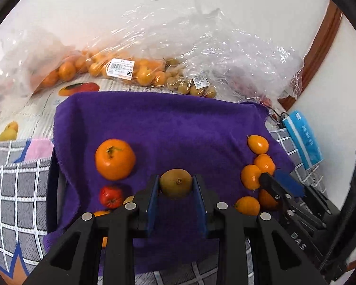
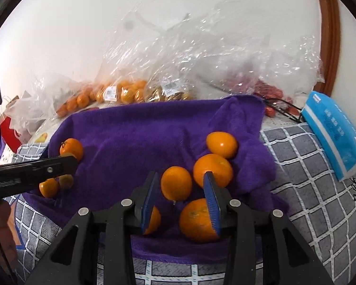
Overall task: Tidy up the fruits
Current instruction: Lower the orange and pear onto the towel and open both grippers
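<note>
Left gripper [image 1: 176, 185] clamps kiwi [image 1: 176, 183]; right gripper [image 2: 180, 187] (parted) straddles tangerine [image 2: 176, 182].

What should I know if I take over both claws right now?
Left claw: shut on the brownish-green round kiwi, above the purple fleece towel.
Right claw: open; a small orange mandarin sits loose between its pads, in the orange cluster at the towel's right.
Left side: a big orange and a red tomato.
Left to do: place the kiwi, then keep sorting; the bagged fruit behind is untouched.
</note>
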Tool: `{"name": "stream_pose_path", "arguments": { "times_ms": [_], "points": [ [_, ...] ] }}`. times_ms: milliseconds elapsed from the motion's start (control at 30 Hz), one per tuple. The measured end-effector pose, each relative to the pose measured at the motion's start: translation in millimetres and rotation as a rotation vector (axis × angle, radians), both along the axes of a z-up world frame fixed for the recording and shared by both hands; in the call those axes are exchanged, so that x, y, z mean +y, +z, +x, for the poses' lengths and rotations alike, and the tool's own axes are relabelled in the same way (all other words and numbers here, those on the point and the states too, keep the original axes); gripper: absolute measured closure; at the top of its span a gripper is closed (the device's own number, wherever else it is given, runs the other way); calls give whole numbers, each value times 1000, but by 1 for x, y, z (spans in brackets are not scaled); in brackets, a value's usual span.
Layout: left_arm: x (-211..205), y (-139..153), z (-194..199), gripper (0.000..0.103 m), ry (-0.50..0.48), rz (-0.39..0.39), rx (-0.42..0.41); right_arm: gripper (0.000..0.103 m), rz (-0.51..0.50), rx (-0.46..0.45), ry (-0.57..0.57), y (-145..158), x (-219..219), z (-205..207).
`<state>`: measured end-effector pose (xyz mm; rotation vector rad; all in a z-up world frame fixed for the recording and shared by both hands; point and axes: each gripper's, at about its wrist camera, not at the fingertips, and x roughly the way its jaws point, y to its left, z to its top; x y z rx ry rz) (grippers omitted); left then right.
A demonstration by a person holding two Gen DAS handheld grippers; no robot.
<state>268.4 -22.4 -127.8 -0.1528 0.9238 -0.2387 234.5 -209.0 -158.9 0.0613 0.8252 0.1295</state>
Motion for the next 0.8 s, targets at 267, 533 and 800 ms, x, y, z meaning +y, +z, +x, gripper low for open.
{"name": "stream_pose_path", "arguments": {
  "times_ms": [267,533,800],
  "points": [
    [-11,-12,10,76,27,78,28,60,-4,-9,-31,2,-2,-2],
    [-11,-21,11,76,35,113,72,53,-99,-31,-41,-2,6,-3],
    [4,4,-16,65,72,103,30,52,-93,-63,-38,7,3,-8]
  ]
}}
